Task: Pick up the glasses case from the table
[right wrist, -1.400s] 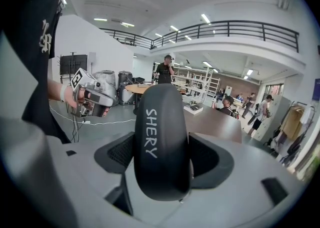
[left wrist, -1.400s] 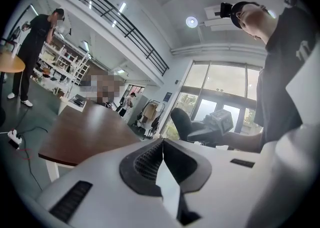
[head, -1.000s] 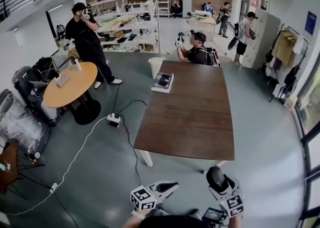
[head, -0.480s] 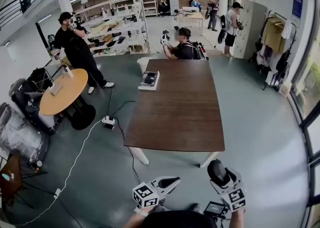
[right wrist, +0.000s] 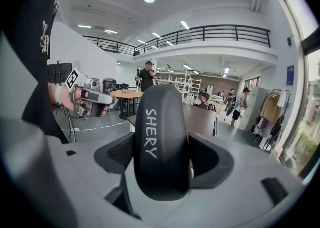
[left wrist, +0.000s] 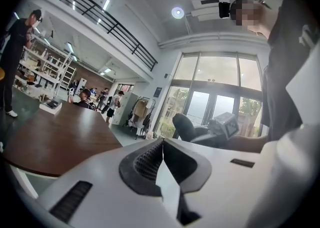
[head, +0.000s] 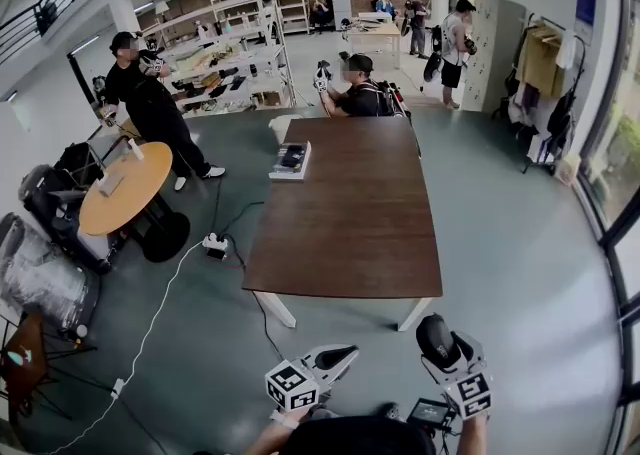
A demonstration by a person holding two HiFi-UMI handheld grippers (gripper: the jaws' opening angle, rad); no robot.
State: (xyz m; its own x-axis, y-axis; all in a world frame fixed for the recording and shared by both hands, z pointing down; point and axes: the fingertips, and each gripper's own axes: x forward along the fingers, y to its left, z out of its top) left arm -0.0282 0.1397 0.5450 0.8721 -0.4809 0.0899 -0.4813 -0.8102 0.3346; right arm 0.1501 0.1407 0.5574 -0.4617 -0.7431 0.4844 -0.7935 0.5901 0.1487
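The glasses case is black and oval, with SHERY printed on it. My right gripper is shut on it, one pad on each side. In the head view that case sticks out of the right gripper at the bottom, held in the air short of the brown table. My left gripper is shut with nothing between its jaws. It shows low in the head view as the left gripper, beside the right one. The left gripper view also catches the case to its right.
A stack of books lies at the table's far left corner, and a seated person is at its far end. A round wooden table stands left, with a power strip and cables on the floor. Glass doors run along the right.
The head view has shifted so the table sits a little nearer and more central. The left gripper view has swung right. The right gripper still holds the case; the left stays shut.
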